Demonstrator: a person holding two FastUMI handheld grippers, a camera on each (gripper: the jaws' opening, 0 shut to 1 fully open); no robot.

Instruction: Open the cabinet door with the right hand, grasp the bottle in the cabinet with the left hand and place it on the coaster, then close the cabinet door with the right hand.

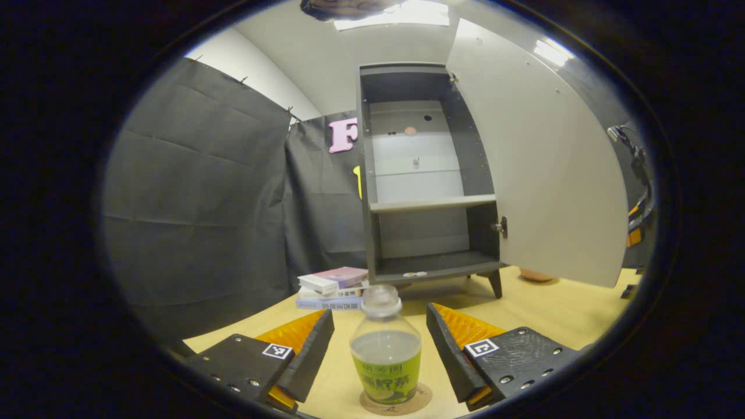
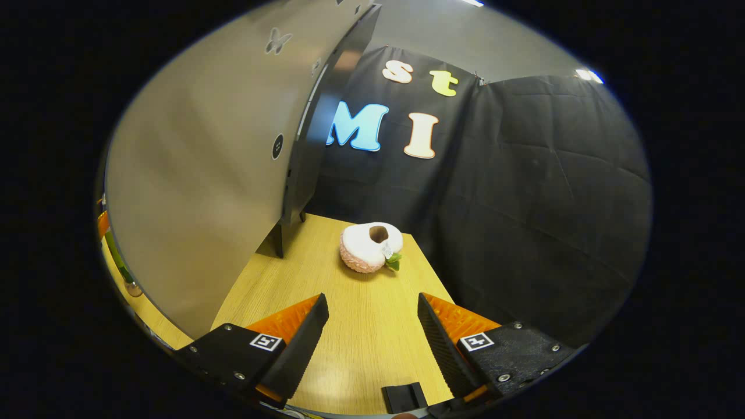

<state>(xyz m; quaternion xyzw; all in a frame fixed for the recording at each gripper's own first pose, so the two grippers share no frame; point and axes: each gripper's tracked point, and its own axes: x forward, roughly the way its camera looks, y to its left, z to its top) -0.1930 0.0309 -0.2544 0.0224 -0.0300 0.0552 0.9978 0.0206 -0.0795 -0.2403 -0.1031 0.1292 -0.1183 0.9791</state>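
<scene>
- Left gripper view sits low near the table [image 1: 541,308], facing the open cabinet [image 1: 428,174] head-on, pretty close.
- Right gripper view looks along the table past the door [image 2: 198,174].
- Both catch door and table.

A wooden table [image 1: 559,308] carries, ahead of the left gripper, the legged cabinet [image 1: 428,174], a stack of books [image 1: 333,287] left of it, and nearest a coaster [image 1: 396,402] bearing the bottle [image 1: 385,355]; ahead of the right gripper lies a plush toy [image 2: 370,247].
</scene>
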